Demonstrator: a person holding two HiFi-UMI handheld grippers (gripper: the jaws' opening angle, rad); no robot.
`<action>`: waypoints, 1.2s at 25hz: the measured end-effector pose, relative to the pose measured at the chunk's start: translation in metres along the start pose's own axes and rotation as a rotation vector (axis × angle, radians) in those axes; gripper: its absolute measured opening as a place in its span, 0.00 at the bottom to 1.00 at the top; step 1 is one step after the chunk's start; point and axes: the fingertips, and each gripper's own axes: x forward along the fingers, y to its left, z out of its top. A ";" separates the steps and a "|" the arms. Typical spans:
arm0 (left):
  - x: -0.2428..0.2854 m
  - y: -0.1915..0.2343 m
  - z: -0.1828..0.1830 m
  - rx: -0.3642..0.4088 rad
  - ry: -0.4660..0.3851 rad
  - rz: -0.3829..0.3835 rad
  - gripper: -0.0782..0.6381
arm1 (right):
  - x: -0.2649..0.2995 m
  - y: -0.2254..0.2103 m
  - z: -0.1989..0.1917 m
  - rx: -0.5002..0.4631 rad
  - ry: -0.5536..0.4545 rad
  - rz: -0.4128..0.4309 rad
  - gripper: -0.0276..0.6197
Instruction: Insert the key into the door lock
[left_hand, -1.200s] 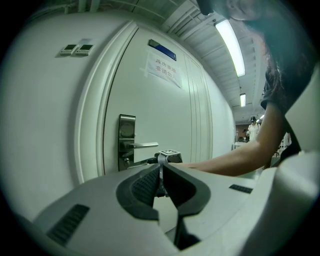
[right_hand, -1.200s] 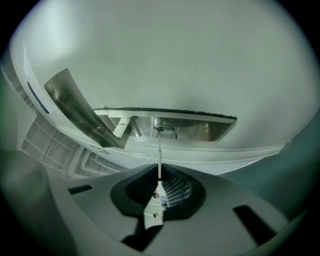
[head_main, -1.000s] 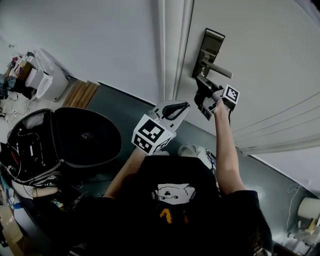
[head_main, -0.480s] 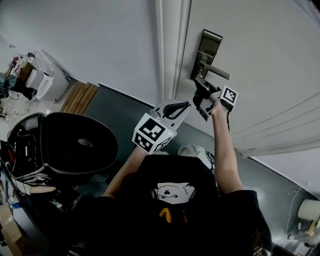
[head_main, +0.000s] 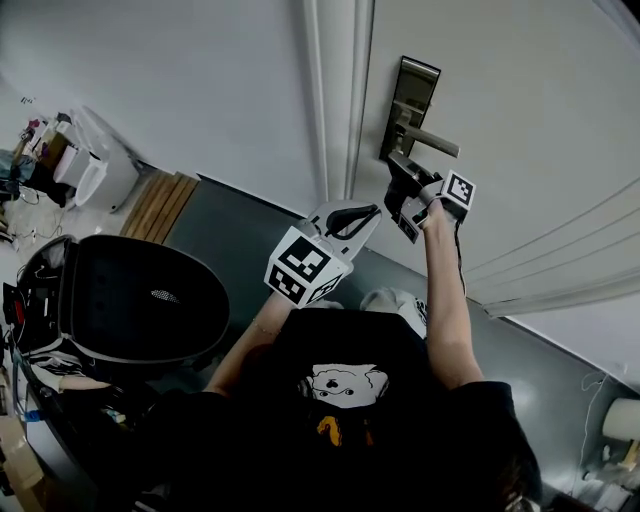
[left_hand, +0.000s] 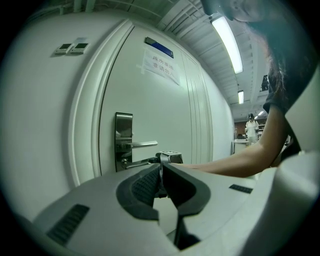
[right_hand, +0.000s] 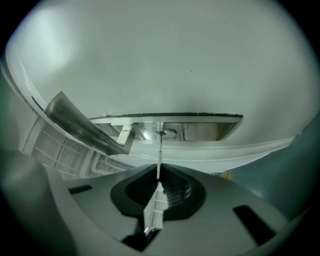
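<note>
— Where is the key (right_hand: 159, 155)?
— Pinched in my right gripper (right_hand: 159, 175). Both pads are closed flat on its pale flat end, and the thin shaft sticks straight out ahead. Its tip meets the round keyhole (right_hand: 162, 133) low on the steel lock plate (right_hand: 200, 131), just under the lever handle (right_hand: 82, 125) (how deep it sits, I cannot tell).
— And your other one?
— My left gripper (left_hand: 161, 172) hangs lower, apart from the right one and short of the door (head_main: 520, 120). Its pads are pressed together with nothing between them, aimed up toward the lock. From its camera I see the shaft run nearly level from my right jaws to the foot of the plate, below the lever, which points away from the door's edge. My forearm (left_hand: 235, 161) stretches out behind it.
— Anything else about?
— A paper notice (left_hand: 161, 66) high on the door, two switch plates (left_hand: 70, 48) on the wall (left_hand: 45, 100) left of the frame, and a large round black object (head_main: 140, 305) on the floor (head_main: 240, 220) down at my left side.
</note>
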 end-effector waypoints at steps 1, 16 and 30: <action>0.000 -0.002 0.001 0.003 0.001 -0.005 0.14 | 0.000 0.001 0.000 0.005 -0.003 0.001 0.08; -0.006 0.005 -0.001 0.003 0.014 0.002 0.14 | 0.014 0.003 0.016 0.071 -0.100 0.013 0.08; -0.009 0.017 0.000 -0.028 0.014 0.028 0.14 | 0.013 0.005 0.021 0.023 -0.132 0.034 0.09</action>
